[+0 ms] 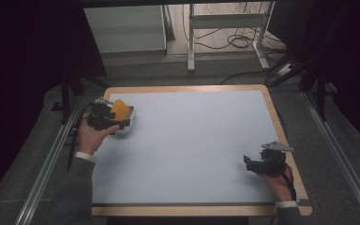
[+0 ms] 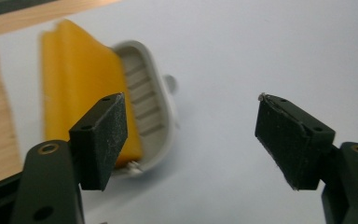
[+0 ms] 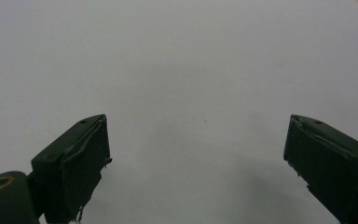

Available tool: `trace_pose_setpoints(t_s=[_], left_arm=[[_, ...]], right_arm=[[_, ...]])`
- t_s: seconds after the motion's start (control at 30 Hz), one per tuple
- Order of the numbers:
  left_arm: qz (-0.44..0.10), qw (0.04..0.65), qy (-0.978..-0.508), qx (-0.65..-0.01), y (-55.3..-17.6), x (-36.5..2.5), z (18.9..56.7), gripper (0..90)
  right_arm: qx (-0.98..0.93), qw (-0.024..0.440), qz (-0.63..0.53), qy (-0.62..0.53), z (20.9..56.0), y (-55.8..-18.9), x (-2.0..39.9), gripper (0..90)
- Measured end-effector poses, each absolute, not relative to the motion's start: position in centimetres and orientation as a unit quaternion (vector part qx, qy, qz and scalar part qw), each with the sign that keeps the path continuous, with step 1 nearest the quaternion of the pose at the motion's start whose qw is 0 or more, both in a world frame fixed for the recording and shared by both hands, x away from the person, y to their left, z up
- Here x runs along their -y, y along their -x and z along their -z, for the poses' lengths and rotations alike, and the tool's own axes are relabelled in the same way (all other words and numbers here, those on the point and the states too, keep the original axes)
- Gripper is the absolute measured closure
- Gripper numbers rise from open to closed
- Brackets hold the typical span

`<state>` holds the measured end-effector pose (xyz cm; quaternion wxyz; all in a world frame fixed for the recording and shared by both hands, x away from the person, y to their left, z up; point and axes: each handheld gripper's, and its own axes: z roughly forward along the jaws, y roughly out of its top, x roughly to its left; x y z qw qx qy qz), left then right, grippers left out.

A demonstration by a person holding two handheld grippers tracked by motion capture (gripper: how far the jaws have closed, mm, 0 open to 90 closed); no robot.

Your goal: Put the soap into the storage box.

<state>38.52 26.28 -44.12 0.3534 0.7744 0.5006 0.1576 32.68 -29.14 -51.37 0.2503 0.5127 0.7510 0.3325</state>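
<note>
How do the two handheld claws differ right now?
The left gripper sits at the table's far left, beside a white dish holding an orange sponge; the right gripper sits near the right edge over bare mat. Both have their jaws wide apart, holding nothing.

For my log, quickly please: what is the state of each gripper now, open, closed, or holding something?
Left gripper: open, holding nothing; the yellow sponge in its white tray lies just ahead.
Right gripper: open, holding nothing.
</note>
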Motion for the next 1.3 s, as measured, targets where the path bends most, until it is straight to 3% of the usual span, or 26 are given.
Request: trace_pose_setpoints(t_s=[0.67, 1.3], left_arm=[[-0.117, 0.382, -0.786, -0.472, -31.1, -23.9, 50.2, 23.8], [-0.108, 0.379, -0.782, -0.482, -30.7, -24.2, 51.9, 21.7]], right_arm=[[-0.752, 0.256, -0.34, -0.503, 50.9, -32.4, 28.8, 6.8], [-0.76, 0.256, -0.337, -0.494, 51.1, -32.5, 27.9, 6.7]])
